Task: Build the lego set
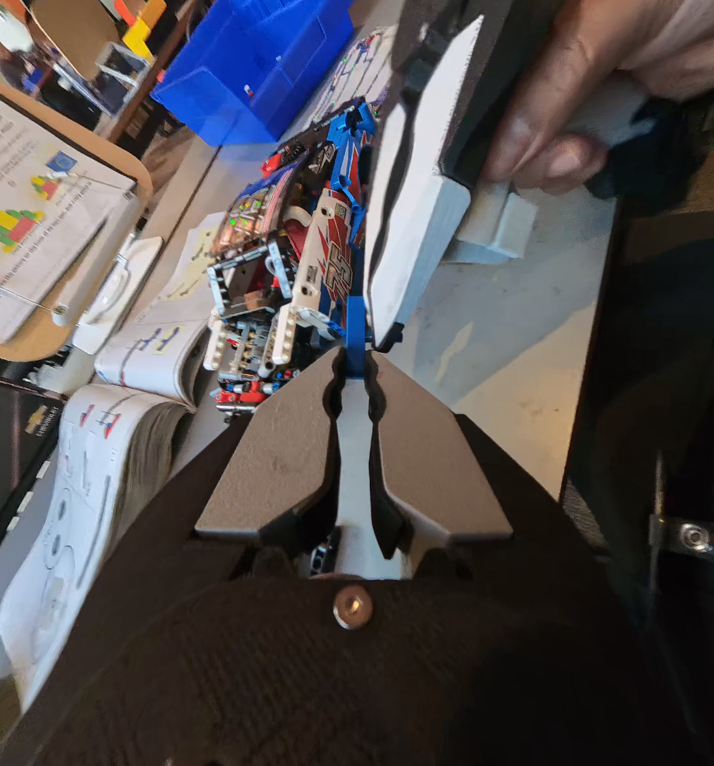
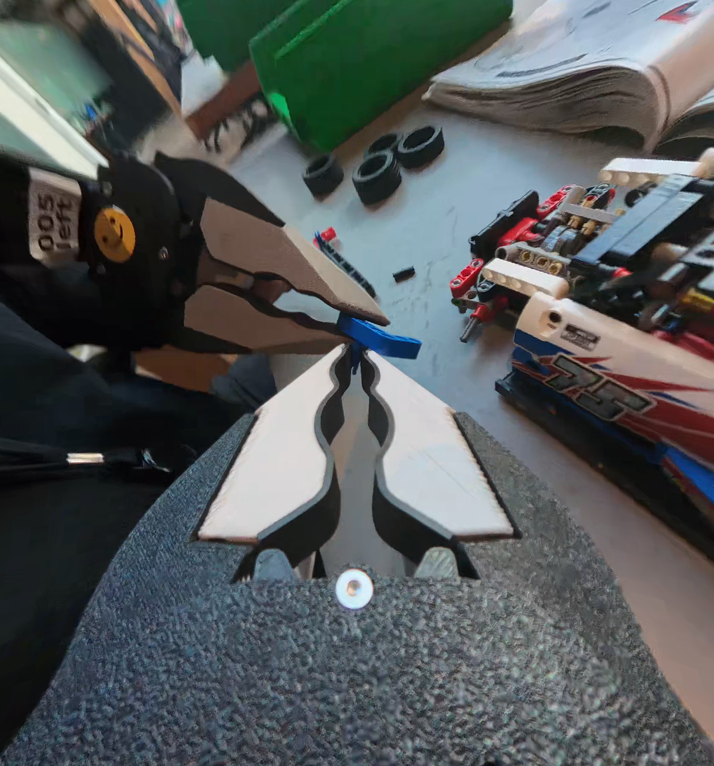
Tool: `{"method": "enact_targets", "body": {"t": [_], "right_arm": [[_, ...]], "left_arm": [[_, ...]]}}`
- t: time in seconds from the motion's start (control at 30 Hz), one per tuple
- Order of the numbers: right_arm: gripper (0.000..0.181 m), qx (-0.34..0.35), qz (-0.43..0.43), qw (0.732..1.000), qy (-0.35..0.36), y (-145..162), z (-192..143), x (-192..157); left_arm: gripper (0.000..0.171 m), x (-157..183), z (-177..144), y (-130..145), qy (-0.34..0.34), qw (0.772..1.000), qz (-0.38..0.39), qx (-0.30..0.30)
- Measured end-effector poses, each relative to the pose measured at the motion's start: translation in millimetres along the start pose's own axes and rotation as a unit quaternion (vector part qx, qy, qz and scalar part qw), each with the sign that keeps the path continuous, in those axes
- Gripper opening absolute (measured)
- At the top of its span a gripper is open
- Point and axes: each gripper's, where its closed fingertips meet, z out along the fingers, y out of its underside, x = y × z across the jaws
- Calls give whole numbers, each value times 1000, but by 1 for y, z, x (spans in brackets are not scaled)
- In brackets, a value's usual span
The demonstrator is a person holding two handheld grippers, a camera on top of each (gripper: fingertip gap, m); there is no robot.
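Table [image 2: 430, 232], pale grey and scuffed, carries from left to right in the right wrist view a green bin [image 2: 347, 62], four black tyres [image 2: 378, 174], an open instruction book [image 2: 595, 83] and the part-built lego car [image 2: 616, 331]. Near its edge the left gripper [image 2: 359, 327] has its fingers clamped on a blue beam [image 2: 382, 338]. The right gripper [image 2: 354, 356] pinches a small blue pin [image 2: 353, 360] just under that beam.

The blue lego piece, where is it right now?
The blue lego piece is held off the table between the tips of the left gripper, with the right gripper pinching a small blue pin under it, left of the race car.
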Motion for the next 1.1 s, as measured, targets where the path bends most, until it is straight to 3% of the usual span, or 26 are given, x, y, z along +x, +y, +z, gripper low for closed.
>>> {"method": "enact_targets", "body": {"t": [0.07, 0.1, 0.13, 0.17, 0.2, 0.23, 0.3, 0.37, 0.57, 0.83, 0.93, 1.1], "right_arm": [[2, -90, -44, 995, 11, 17, 3, 7], [1, -183, -60, 981, 10, 44, 3, 10], [2, -208, -62, 976, -6, 56, 3, 5], [2, -223, -51, 973, -12, 59, 0, 1], [3, -206, -74, 976, 12, 47, -4, 6], [3, -161, -93, 982, 27, 24, -11, 8], [3, -129, -77, 988, 21, 2, -22, 7], [4, -127, -87, 987, 43, 3, -31, 14], [4, -81, -51, 995, 38, 21, -39, 11], [4, -69, -70, 993, 63, 19, -28, 20], [4, -73, -113, 988, 80, 23, -27, 24], [4, -82, -205, 960, 171, 24, -31, 37]], "left_arm": [[5, 9, 8, 11, 15, 1000, 0, -24], [5, -4, 8, 17, -48, 998, 32, -39], [5, -20, 5, 20, -95, 992, 61, -48], [5, -24, 3, 21, -85, 995, 29, -40], [4, -19, 1, 15, -46, 999, -12, -16], [5, -12, 0, 13, -24, 1000, -5, -8], [6, 3, 6, 28, -4, 997, 52, -51], [6, 13, 11, 43, 9, 988, 128, -86], [6, 14, 11, 42, -5, 956, 281, -85], [7, 22, 7, 39, 41, 961, 256, -96], [19, 21, 2, 38, 58, 968, 219, -104], [37, 28, -9, 35, 98, 978, 156, -102]]}}
